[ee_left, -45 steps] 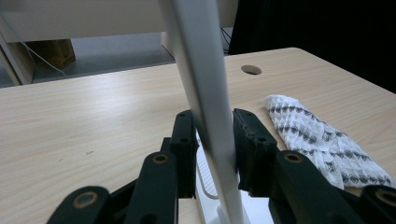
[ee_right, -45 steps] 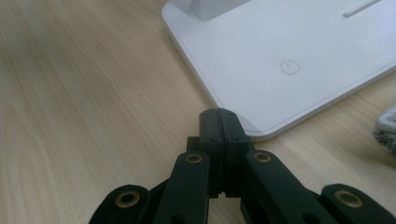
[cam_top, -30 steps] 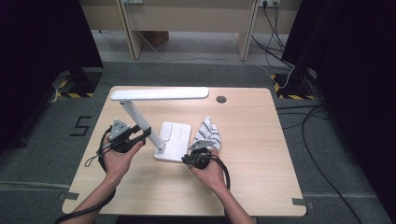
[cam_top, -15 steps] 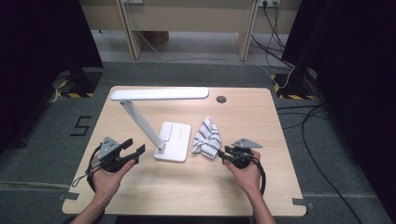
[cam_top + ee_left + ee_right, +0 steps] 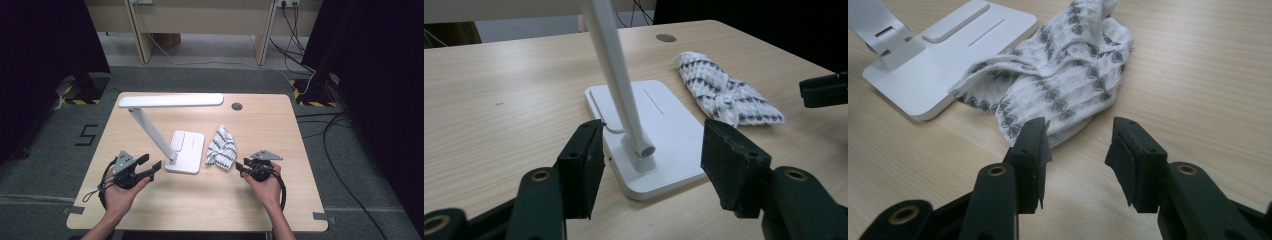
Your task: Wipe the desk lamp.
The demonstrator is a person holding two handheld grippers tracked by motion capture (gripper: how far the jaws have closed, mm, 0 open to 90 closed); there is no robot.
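A white desk lamp stands mid-table with its flat base (image 5: 186, 150), a slanted arm and a long head (image 5: 170, 100). Just right of the base lies a crumpled white cloth with a dark pattern (image 5: 222, 148). My left gripper (image 5: 150, 163) hovers left of the base, open. Its jaws have just been closing a little, with nothing between them, and the lamp base (image 5: 664, 130) lies beyond. My right gripper (image 5: 239, 166) sits right of the cloth. It is open, its jaws have just been opening, and they are empty, a short way from the cloth (image 5: 1068, 65).
The wooden table (image 5: 280, 125) has a round cable hole (image 5: 236, 106) near its far edge. Cables run over the floor at the far right, and dark curtains hang on both sides. The right gripper's jaw (image 5: 824, 89) shows at the right edge of the left gripper view.
My right hand has moved right, off the cloth beside the lamp base. My left hand has drawn back from the lamp arm toward the near left.
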